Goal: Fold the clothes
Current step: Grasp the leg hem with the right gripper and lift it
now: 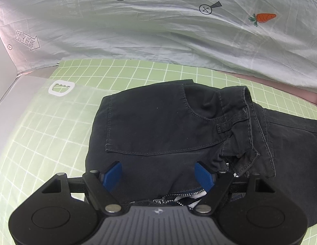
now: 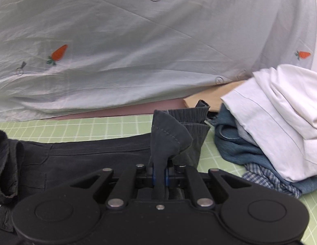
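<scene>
Black trousers laid on the green grid mat, one hem gripped.

The left gripper (image 1: 158,175) is held spread above the waist of the black trousers (image 1: 158,126), near the open zip (image 1: 185,195); nothing is held between its blue pads (image 1: 112,175). The right gripper (image 2: 160,174) is pressed together on a raised trouser-leg hem (image 2: 168,136). The trousers are spread across the green grid mat (image 1: 46,126). A pile of clothes (image 2: 281,122) is seen at the mat's right edge. A carrot-print sheet (image 2: 138,51) is draped beyond the far edge.

Right gripper (image 2: 160,176) pinching dark trousers (image 2: 97,153) hem; laundry pile (image 2: 277,122) beside.
</scene>
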`<act>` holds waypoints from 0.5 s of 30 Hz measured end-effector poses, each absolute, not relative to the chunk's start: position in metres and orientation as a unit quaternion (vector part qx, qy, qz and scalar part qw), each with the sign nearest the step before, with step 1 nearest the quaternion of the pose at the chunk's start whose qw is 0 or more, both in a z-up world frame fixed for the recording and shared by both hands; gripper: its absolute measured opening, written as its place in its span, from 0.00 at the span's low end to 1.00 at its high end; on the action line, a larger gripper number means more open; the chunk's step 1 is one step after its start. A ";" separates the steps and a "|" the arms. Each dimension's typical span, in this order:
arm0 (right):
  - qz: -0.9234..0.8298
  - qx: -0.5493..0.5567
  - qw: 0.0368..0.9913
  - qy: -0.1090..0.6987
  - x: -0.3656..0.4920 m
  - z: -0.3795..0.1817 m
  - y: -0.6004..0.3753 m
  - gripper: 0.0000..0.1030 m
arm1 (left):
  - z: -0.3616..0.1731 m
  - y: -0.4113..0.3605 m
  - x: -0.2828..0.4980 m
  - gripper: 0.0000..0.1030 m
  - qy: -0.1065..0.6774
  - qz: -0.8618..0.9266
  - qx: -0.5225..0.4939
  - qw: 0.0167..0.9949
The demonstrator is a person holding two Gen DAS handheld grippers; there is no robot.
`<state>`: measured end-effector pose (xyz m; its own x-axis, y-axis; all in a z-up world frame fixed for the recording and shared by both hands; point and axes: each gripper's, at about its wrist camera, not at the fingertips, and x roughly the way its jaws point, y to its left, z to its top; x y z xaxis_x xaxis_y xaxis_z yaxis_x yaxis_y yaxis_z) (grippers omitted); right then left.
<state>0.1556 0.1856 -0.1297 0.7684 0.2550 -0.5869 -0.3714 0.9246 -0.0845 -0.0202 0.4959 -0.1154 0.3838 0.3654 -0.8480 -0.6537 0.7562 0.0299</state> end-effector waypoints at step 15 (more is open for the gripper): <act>0.289 -0.145 0.866 0.382 0.084 -0.192 0.265 0.08 | -0.118 0.491 -0.052 0.77 0.472 0.313 -0.160 0.808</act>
